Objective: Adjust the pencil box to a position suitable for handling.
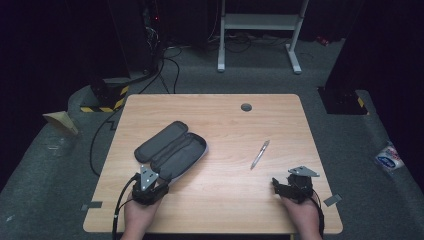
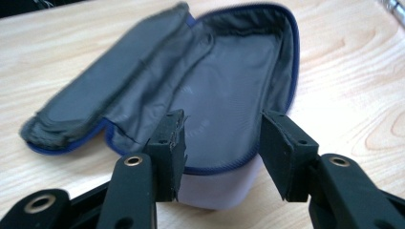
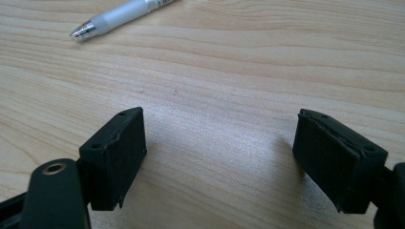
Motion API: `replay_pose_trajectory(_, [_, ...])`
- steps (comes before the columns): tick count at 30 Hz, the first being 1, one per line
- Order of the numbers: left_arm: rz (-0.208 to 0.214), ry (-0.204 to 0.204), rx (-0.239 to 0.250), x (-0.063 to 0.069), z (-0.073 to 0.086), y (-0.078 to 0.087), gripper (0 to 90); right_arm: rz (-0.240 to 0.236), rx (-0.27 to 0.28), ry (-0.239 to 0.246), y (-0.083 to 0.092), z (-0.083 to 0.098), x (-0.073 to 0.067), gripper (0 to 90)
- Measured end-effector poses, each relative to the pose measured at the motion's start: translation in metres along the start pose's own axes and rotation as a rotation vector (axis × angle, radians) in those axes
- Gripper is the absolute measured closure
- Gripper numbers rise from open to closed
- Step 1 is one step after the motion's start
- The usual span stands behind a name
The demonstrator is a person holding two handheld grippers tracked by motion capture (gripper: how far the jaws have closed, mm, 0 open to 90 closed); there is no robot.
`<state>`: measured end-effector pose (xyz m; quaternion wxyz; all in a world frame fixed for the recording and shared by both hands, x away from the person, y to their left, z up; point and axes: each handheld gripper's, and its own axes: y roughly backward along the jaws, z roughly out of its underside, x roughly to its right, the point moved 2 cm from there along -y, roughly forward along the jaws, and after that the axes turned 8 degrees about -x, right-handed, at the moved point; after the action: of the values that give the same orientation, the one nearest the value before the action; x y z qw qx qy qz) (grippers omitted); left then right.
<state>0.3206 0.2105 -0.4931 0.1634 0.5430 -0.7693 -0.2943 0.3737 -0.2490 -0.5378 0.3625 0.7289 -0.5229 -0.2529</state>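
A grey zip pencil case [image 1: 172,149] lies unzipped and spread flat on the left half of the wooden table [image 1: 225,200]. Its lining [image 2: 229,90] faces up, edged by a blue zip. My left gripper [image 1: 156,177] sits at the case's near end. Its jaws [image 2: 222,129] stand open on either side of that end, and the pads do not press on it. A silver pen [image 1: 260,154] lies loose right of centre, and its tip [image 3: 86,29] points toward my right gripper [image 1: 290,179]. That gripper [image 3: 219,136] is open over bare wood with nothing between its jaws.
A round cable hole [image 1: 246,107] sits near the table's far edge. Grey tape tabs mark the front corners [image 1: 92,205] [image 1: 332,200]. On the floor beyond stand a white frame [image 1: 260,30] and cables; a packet [image 1: 389,157] lies at the right.
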Motion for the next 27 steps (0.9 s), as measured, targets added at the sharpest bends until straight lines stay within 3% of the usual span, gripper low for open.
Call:
replay_pose_trajectory(4, [-0.014,0.014,0.006,-0.008,-0.001,0.004,51.3,0.000,0.000,0.000,0.000,0.000,0.000,18.1])
replay_pose_trajectory(8, [-0.028,0.083,-0.034,-0.025,0.002,0.001,50.5,0.000,0.000,0.000,0.000,0.000,0.000,18.1])
replay_pose_trajectory(9, [-0.019,0.112,-0.054,-0.031,0.005,-0.002,50.2,0.000,0.000,0.000,0.000,0.000,0.000,18.2])
replay_pose_trajectory(12, [-0.014,0.126,-0.076,-0.035,0.007,-0.005,49.3,0.000,0.000,0.001,0.000,0.000,0.000,18.1])
replay_pose_trajectory(13, [0.012,0.146,-0.090,-0.037,0.009,-0.008,49.3,0.000,0.000,0.001,0.000,0.000,0.000,18.1])
replay_pose_trajectory(18, [0.042,0.174,-0.100,-0.037,0.011,-0.011,49.0,0.001,0.000,0.001,0.000,0.000,0.000,18.2])
replay_pose_trajectory(27, [0.026,0.176,-0.110,-0.030,0.011,-0.020,42.6,0.001,0.000,0.001,0.000,0.000,0.000,18.2])
